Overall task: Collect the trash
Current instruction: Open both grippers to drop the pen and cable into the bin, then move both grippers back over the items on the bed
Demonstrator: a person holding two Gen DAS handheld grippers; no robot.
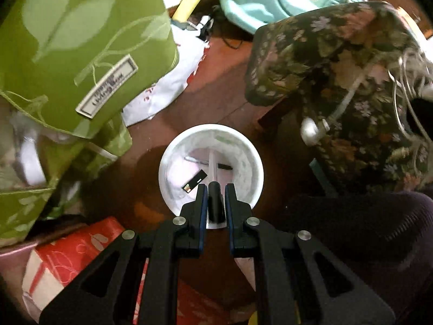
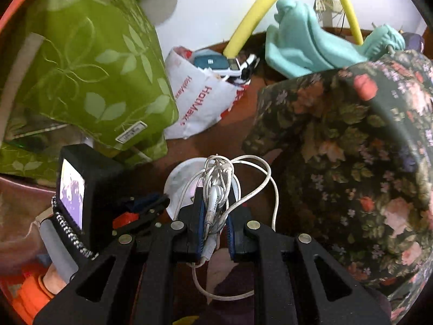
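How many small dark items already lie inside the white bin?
2. A flat black strip lies left of centre in the bin; a thin dark stick lies right of centre. The left gripper hides part of the bottom, so more may be there.

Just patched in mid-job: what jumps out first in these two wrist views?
The round white plastic bin on the brown floor, straight below both tongs. The left tongs pinch a small black oblong object over it, and the right tongs clamp a tangled bundle of white earphone cables. A green leaf-print fabric bag crowds the left side and a dark floral cloth the right.
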